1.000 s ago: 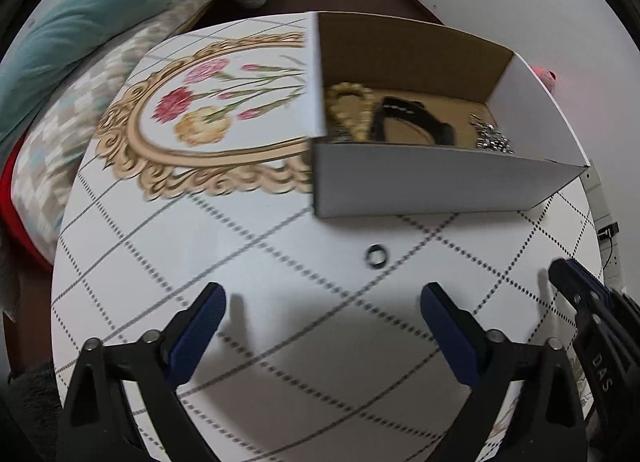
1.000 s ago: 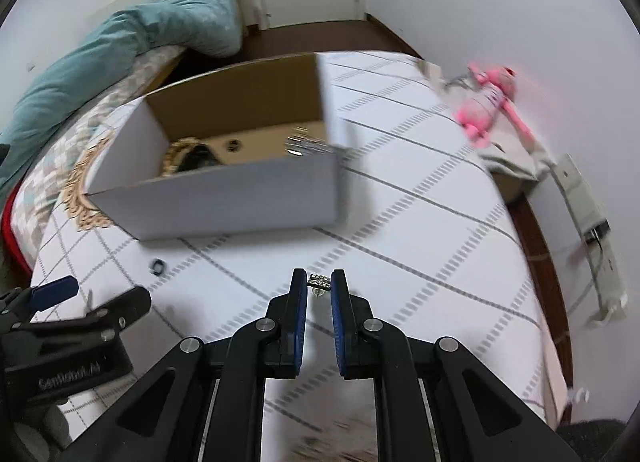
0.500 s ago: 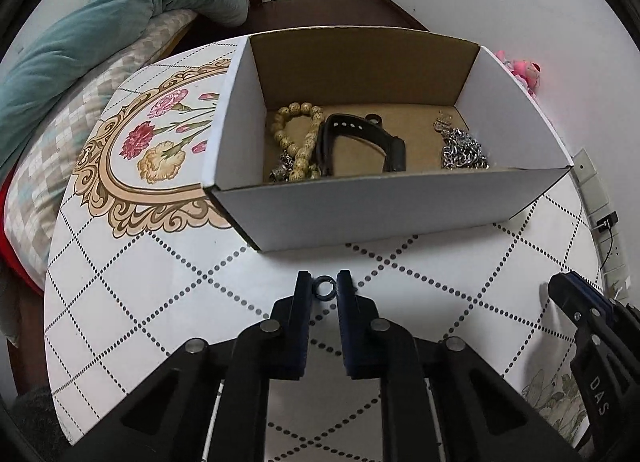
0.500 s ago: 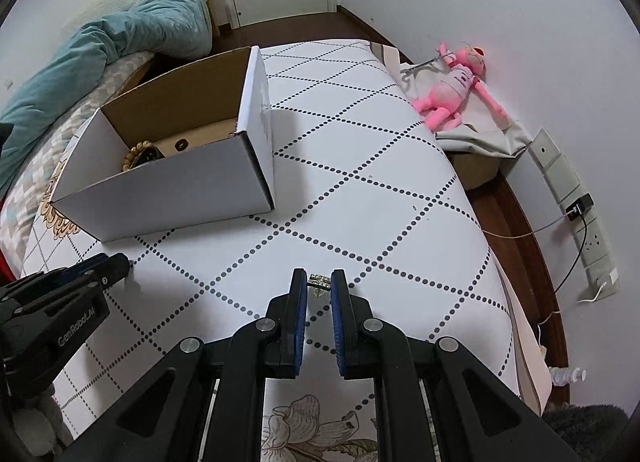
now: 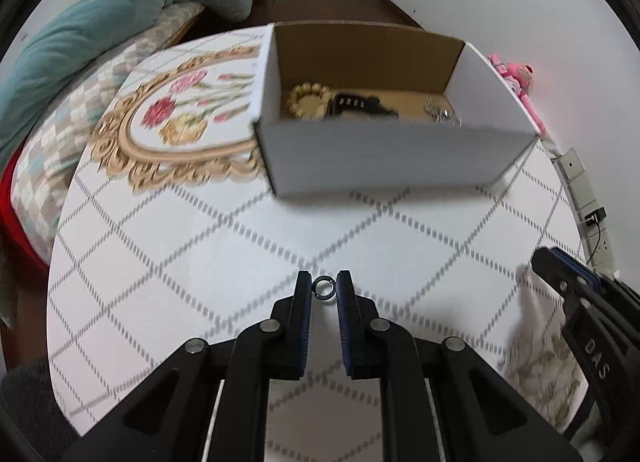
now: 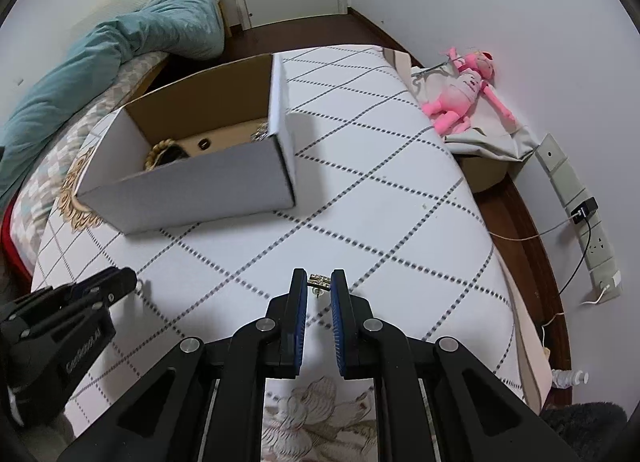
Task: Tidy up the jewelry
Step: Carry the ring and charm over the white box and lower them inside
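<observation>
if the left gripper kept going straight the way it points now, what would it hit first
Probably the white patterned tablecloth just past the small dark ring pinched in the left gripper, short of the white cardboard box; depth is uncertain.

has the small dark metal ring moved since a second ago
Yes. The small dark metal ring left the table beside the white cardboard box; the left gripper now pinches it.

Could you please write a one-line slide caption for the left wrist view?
Left tool pinches a small dark ring above the patterned tablecloth, facing the open cardboard box of jewelry.
</observation>
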`<move>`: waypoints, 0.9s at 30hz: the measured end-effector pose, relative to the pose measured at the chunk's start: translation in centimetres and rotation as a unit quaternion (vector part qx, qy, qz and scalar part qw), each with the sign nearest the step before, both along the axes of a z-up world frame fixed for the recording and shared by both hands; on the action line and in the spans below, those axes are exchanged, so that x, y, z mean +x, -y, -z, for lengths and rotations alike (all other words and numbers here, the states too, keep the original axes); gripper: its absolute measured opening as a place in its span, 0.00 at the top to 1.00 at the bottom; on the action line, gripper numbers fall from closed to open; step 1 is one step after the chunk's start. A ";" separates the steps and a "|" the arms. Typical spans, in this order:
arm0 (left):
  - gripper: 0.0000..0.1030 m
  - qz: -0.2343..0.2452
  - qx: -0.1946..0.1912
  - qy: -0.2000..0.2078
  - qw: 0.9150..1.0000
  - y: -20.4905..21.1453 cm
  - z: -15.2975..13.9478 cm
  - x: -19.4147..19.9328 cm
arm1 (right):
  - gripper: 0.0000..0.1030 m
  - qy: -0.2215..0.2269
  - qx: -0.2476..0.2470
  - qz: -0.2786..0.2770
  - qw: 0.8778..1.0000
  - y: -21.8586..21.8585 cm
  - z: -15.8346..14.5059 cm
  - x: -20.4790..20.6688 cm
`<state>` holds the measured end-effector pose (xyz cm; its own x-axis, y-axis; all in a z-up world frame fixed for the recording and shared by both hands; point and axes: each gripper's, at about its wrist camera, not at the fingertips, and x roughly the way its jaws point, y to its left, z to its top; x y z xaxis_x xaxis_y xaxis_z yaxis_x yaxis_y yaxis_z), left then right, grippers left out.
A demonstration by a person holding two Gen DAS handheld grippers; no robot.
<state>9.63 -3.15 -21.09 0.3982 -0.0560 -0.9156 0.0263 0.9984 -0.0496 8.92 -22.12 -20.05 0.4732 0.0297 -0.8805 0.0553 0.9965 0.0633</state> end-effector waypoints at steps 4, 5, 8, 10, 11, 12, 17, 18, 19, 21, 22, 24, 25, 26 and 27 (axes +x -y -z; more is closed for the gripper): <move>0.90 -0.012 -0.004 -0.016 1.000 -0.8 0.6 -1.5 | 0.88 -0.007 0.003 -0.012 1.000 -0.8 0.3 -1.0; 0.90 -0.016 -0.007 -0.020 1.000 -1.0 0.9 -1.7 | 0.88 -0.009 0.003 -0.014 1.000 -1.0 0.5 -1.2; 0.90 -0.019 -0.007 -0.022 1.000 -1.2 1.0 -2.4 | 0.88 -0.014 0.006 -0.019 1.000 -1.4 0.7 -1.8; 0.90 -0.020 -0.010 -0.022 0.999 -1.3 1.0 -2.6 | 0.88 -0.013 0.005 -0.023 1.000 -1.8 0.6 -2.1; 0.90 -0.020 -0.011 -0.021 1.000 -1.2 0.7 -2.8 | 0.88 -0.012 0.005 -0.025 1.000 -1.8 0.4 -2.2; 0.90 -0.020 -0.010 -0.018 1.000 -1.1 0.5 -3.0 | 0.88 -0.010 0.007 -0.027 1.000 -2.0 0.1 -2.4; 0.90 -0.019 -0.018 0.000 1.000 -1.3 -1.9 -3.3 | 0.88 0.003 0.016 -0.035 0.999 -2.3 -1.9 -3.1; 0.90 -0.019 -0.020 0.005 1.000 -1.3 -2.7 -3.3 | 0.88 0.004 0.019 -0.036 0.999 -2.2 -2.4 -3.1; 0.90 -0.020 -0.025 0.009 0.999 -1.5 -3.6 -3.4 | 0.88 0.007 0.025 -0.038 0.999 -2.2 -3.1 -3.1; 0.90 -0.020 -0.037 0.017 0.999 -1.4 -5.4 -3.1 | 0.88 0.014 0.033 -0.041 0.998 -2.1 -4.6 -2.9; 0.90 -0.019 -0.041 0.021 0.999 -1.3 -6.3 -3.0 | 0.88 0.020 0.038 -0.043 0.998 -2.0 -5.5 -2.7; 0.90 -0.018 -0.050 0.027 0.998 -1.5 -8.1 -1.7 | 0.88 0.028 0.046 -0.047 0.997 -1.9 -7.2 -2.1; 0.90 -0.018 -0.054 0.028 0.998 -1.5 -8.8 -1.1 | 0.88 0.032 0.050 -0.048 0.997 -1.8 -8.1 -1.5; 0.90 -0.018 -0.060 0.028 0.998 -1.7 -9.5 -0.3 | 0.88 0.034 0.053 -0.049 0.997 -1.7 -8.7 -1.0; 0.90 -0.018 -0.069 0.025 0.997 -1.8 -10.2 0.7 | 0.88 0.036 0.058 -0.052 0.996 -1.7 -9.5 -0.2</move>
<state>10.36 -1.38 -10.86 0.4473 -0.1654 -0.8790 -0.0034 0.9824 -0.1866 8.69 -20.44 -10.54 0.5246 0.1808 -0.8319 -0.0568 0.9825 0.1776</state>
